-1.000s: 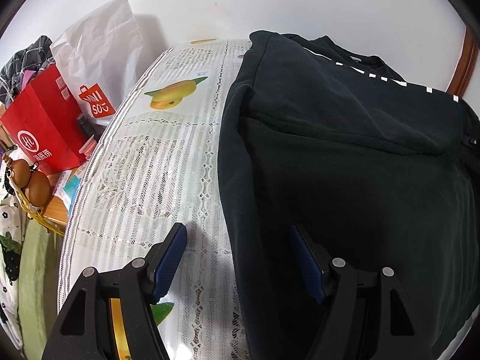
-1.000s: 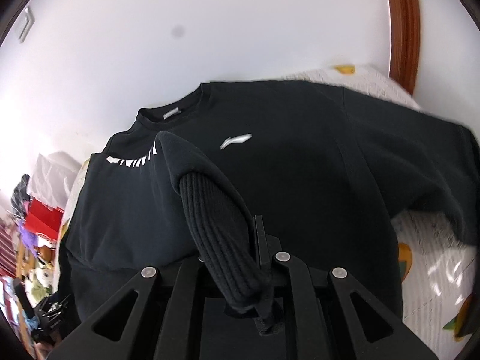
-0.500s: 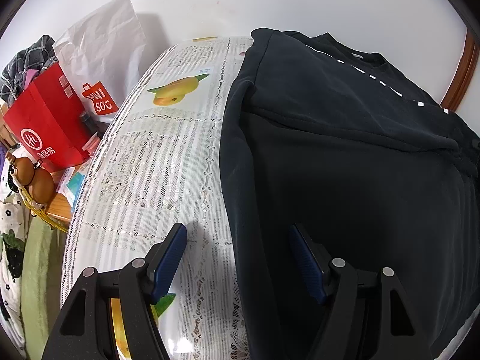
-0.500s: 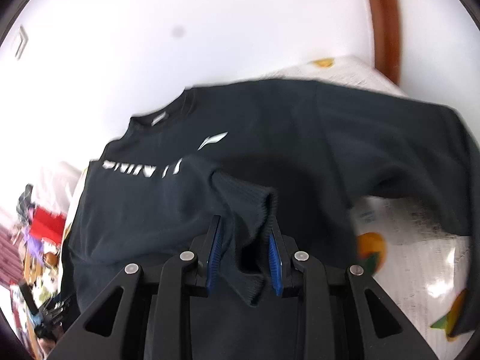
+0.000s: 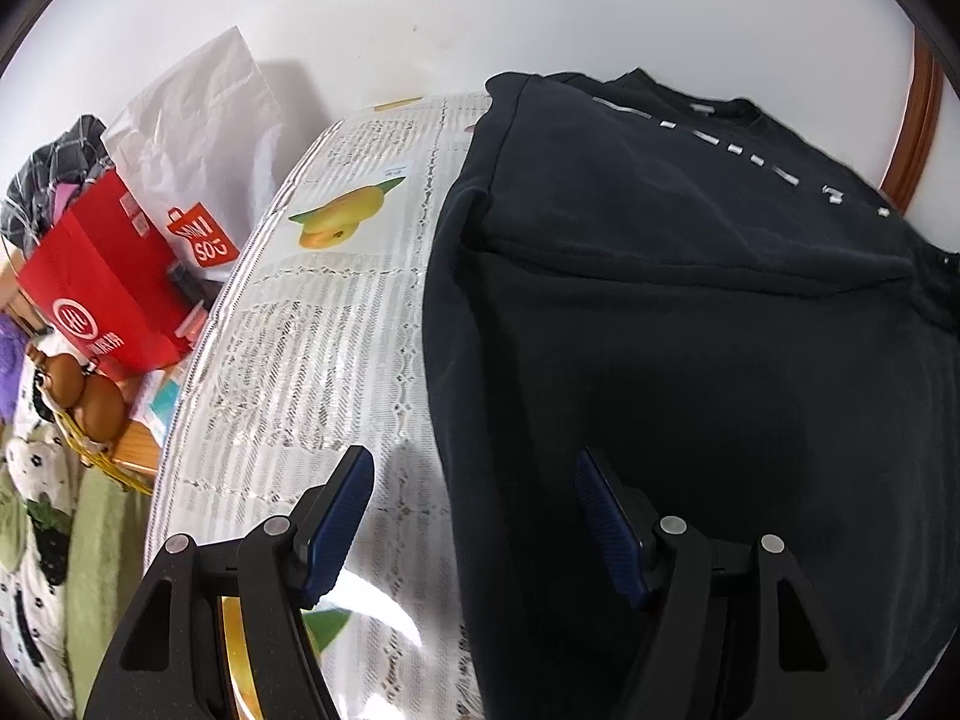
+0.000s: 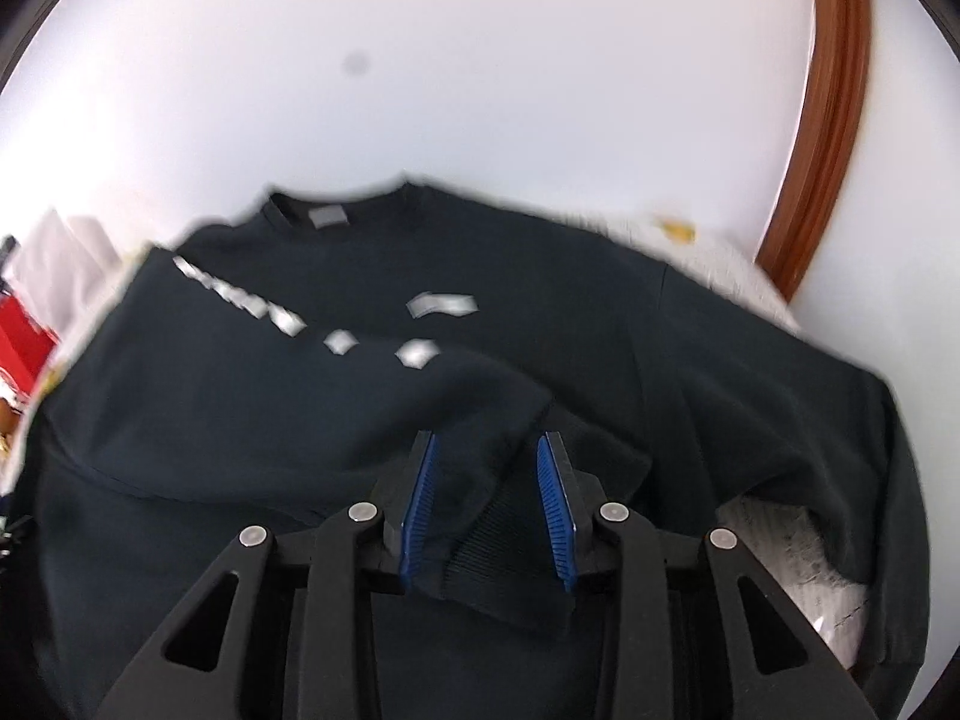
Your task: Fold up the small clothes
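Note:
A black sweatshirt (image 5: 690,324) with white lettering lies spread on the table, front up; it also shows in the right wrist view (image 6: 240,408). Its left sleeve is folded across the chest, and the ribbed cuff (image 6: 504,564) lies between the blue pads of my right gripper (image 6: 489,447), whose jaws stand open around it. My left gripper (image 5: 474,468) is open and empty, straddling the sweatshirt's left edge near the hem. The other sleeve (image 6: 840,480) hangs out to the right.
A white lace tablecloth (image 5: 312,360) with fruit prints covers the table. Left of the table stand a red paper bag (image 5: 102,300), a white Miniso bag (image 5: 198,138) and a basket with brown items (image 5: 84,402). A white wall is behind, with a brown door frame (image 6: 828,108).
My right gripper has opened and let go of the sleeve cuff, which now lies down across the sweatshirt's chest. My left gripper has stayed open in nearly the same place.

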Demonstrator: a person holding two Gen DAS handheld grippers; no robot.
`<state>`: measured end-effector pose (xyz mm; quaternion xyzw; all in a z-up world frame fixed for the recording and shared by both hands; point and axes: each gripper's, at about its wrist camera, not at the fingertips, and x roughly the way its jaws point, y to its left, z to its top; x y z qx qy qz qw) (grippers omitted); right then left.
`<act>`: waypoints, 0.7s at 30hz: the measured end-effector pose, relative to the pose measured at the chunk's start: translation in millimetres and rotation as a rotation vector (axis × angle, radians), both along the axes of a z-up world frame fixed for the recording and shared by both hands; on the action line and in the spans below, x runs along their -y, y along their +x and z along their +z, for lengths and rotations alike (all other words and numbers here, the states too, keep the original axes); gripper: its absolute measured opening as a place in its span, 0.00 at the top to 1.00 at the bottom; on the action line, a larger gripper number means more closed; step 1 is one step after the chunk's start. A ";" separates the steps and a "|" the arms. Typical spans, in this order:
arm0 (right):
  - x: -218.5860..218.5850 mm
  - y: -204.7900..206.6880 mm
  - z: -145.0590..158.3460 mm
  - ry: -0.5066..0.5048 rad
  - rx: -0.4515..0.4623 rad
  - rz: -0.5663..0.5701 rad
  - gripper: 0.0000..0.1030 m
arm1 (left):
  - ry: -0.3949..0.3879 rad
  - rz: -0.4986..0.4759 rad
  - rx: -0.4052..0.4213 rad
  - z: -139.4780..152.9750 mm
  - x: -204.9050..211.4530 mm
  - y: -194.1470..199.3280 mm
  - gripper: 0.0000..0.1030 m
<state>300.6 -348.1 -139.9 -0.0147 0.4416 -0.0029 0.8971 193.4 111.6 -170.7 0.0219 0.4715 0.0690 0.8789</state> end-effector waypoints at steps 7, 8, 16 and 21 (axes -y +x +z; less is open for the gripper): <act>30.6 -3.7 -17.7 0.045 -0.050 -0.103 0.55 | -0.028 0.017 -0.003 -3.4 -6.9 1.3 0.27; 35.5 -10.8 -13.3 0.050 -0.046 -0.118 0.51 | -0.029 0.018 -0.004 -3.3 -7.2 1.0 0.27; 89.0 -88.6 21.3 -0.018 0.061 -0.238 0.43 | -0.026 -0.011 -0.001 -2.8 1.3 -15.5 0.28; 138.1 -141.0 23.2 -0.157 0.059 -0.325 0.34 | -0.034 -0.008 0.011 -3.4 6.2 -30.2 0.28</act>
